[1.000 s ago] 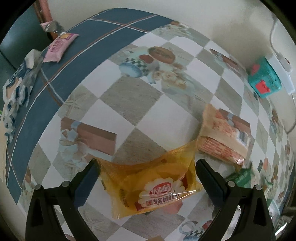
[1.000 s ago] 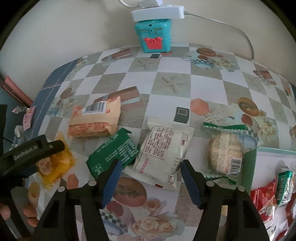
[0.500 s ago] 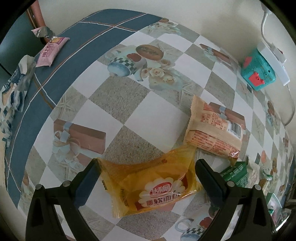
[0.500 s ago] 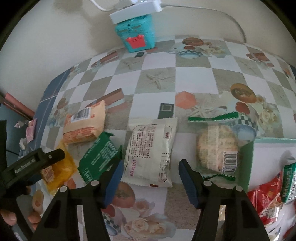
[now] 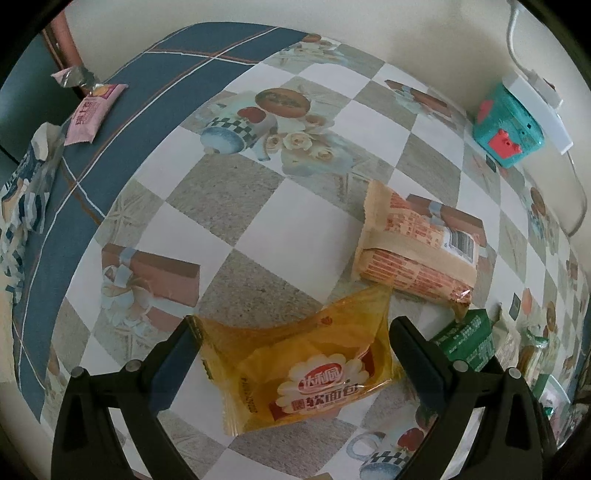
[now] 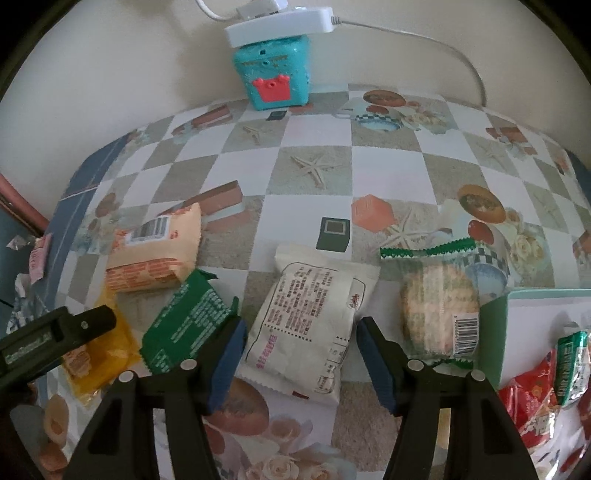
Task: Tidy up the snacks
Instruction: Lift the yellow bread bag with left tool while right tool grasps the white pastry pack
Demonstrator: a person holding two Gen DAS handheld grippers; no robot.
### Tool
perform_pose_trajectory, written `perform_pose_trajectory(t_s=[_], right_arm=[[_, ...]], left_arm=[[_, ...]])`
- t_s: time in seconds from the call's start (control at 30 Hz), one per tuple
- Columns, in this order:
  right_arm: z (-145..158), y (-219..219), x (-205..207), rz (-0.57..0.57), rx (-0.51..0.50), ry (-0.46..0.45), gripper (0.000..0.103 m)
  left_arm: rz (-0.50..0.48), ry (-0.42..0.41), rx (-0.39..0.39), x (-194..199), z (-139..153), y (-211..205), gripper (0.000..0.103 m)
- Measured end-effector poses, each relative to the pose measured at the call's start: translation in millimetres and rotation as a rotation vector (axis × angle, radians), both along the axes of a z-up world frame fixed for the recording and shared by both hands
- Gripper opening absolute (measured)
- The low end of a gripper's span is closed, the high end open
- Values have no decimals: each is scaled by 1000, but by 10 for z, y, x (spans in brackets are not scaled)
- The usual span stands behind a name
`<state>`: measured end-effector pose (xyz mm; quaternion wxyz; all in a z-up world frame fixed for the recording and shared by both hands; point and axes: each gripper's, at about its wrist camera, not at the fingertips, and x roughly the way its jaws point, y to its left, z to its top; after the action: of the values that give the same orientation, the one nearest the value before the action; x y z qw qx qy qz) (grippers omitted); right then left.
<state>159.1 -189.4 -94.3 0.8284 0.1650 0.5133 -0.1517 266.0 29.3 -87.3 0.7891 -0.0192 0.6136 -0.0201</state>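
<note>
Checkered tablecloth (image 6: 314, 206) printed with cups and cakes, running back to a pale wall where a teal toy box (image 6: 273, 74) is sitting under a white power strip (image 6: 280, 31). Lying in a loose row across the cloth: orange wrapper (image 6: 155, 251), green packet (image 6: 188, 325), white packet (image 6: 310, 321), clear cookie pack (image 6: 439, 314), with the yellow bread bag (image 5: 306, 365) at the far left of that row. Standing at the right edge, a green bin (image 6: 495, 332) already holding a few red and green snacks.

Hovering over the yellow bread bag, left gripper (image 5: 291, 350) with fingers spread wide, one on each side of the bag's ends; contact not clear from this view. Hanging likewise over the white packet, right gripper (image 6: 299, 354), fingers spread, one either side, not yet squeezing.

Judging the step: lining up two pickups, nothing lifted. Calling next for lowering and closing on each packet across its middle, gently, since the crinkly film looks likely to slip or buckle, then carrying toward the bin. Watching the green packet's corner just beside the right gripper's left finger.
</note>
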Motion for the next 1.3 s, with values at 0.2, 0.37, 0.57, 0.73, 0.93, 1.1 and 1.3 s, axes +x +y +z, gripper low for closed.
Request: perform_pose_trajectory(t_s=[0.2,0.37,0.57,0.73,0.93,1.1,1.3], right_arm=[[-5,30,2,2,-64,9,58],[3,31,-47,9,-72,16,56],[21,88,-167,18,-79,58,56],[26,130,-280,15,-58,89,56],[20,227,-392,25,-33,110,56],[20,239,-486,23,-17,122,56],[22,214,-551,16,-16,132,56]], left_arm=[[-23,-7,20,-16,19,-130,101],[-48,-4,42,-69,17,-266,101],[-68,24,50,-194,0,-388,101],[-83,52,68,-336,-17,-451,101],[-26,69,31,-448,-58,-331,101],[-11,72,8,-499,-99,-319,101],[-45,67,8,-528,-98,-405,102]])
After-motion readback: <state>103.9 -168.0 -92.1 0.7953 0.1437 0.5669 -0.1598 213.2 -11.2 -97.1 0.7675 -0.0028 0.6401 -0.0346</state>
